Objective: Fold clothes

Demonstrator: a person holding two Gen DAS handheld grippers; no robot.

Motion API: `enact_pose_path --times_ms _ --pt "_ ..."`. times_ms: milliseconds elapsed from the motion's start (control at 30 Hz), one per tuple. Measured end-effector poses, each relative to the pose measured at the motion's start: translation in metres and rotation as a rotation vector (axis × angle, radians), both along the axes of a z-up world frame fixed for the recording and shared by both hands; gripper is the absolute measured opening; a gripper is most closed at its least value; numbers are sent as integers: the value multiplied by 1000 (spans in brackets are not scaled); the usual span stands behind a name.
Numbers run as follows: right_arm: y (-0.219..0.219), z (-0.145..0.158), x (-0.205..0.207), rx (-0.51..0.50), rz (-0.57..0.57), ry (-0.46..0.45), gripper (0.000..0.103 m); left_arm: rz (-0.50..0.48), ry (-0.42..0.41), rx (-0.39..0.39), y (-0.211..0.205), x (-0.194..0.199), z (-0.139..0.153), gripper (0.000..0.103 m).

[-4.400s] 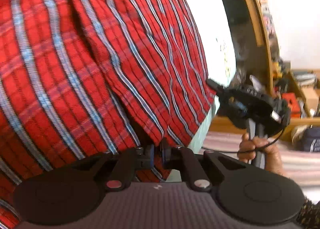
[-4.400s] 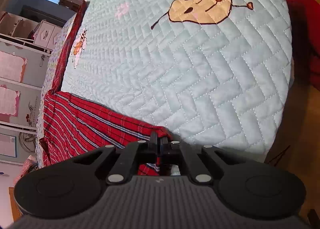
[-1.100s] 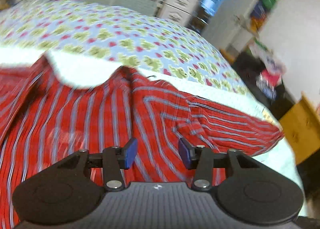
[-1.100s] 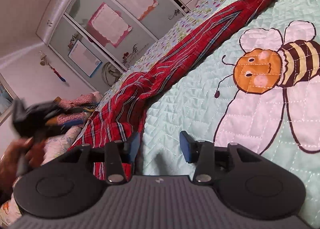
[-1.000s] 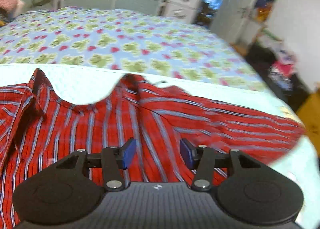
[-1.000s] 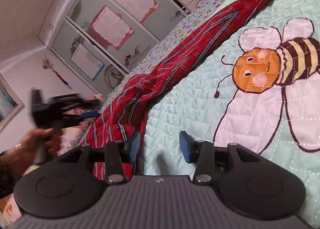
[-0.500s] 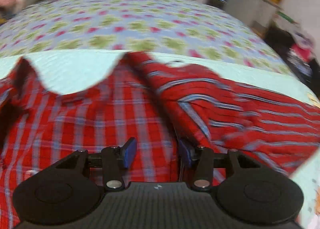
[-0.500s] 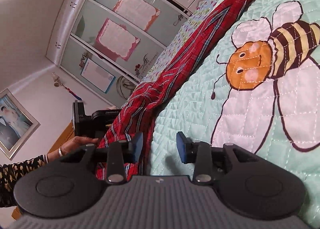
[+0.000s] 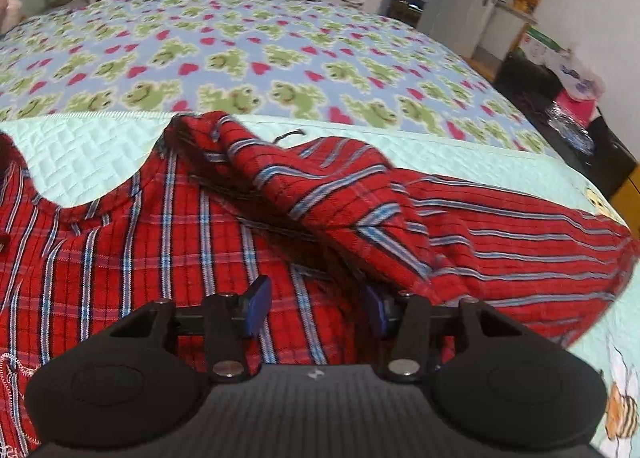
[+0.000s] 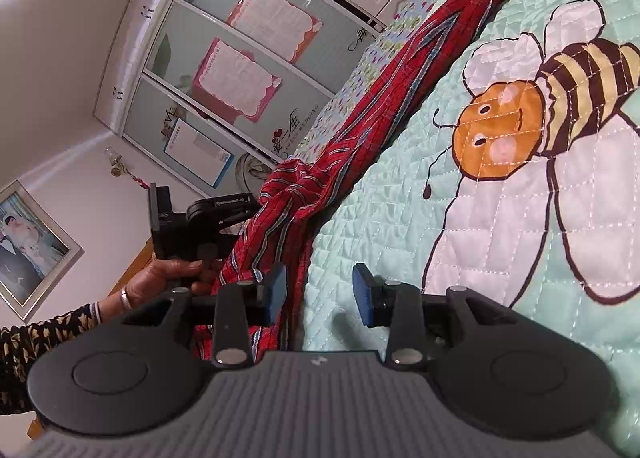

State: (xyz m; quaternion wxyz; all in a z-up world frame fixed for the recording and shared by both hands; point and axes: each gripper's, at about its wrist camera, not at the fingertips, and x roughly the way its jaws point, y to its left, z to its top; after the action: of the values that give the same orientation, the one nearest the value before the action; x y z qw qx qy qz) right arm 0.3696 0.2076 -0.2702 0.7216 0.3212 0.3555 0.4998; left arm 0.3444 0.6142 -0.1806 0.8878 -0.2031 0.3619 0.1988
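Red plaid shirt (image 9: 168, 242) spread on quilt (image 9: 92, 154); left gripper (image 9: 316, 308) fingers apart, apparently clear.

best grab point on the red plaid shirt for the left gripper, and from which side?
Probably the raised fold of the red plaid shirt lying across the flat body panel. It stands up off the cloth as a ridge, so the open left gripper could come in low from the near side and straddle its edge.
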Motion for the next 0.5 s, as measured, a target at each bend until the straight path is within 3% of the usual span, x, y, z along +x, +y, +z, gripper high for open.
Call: enact_pose_path --times_ms 367,500 --pt "2 1 -1 -25 -5 -16 38 64 -113 -74 12 4 -11 54" --pt "0 0 -1 -18 -10 -11 36 42 -114 -49 13 13 -13 53"
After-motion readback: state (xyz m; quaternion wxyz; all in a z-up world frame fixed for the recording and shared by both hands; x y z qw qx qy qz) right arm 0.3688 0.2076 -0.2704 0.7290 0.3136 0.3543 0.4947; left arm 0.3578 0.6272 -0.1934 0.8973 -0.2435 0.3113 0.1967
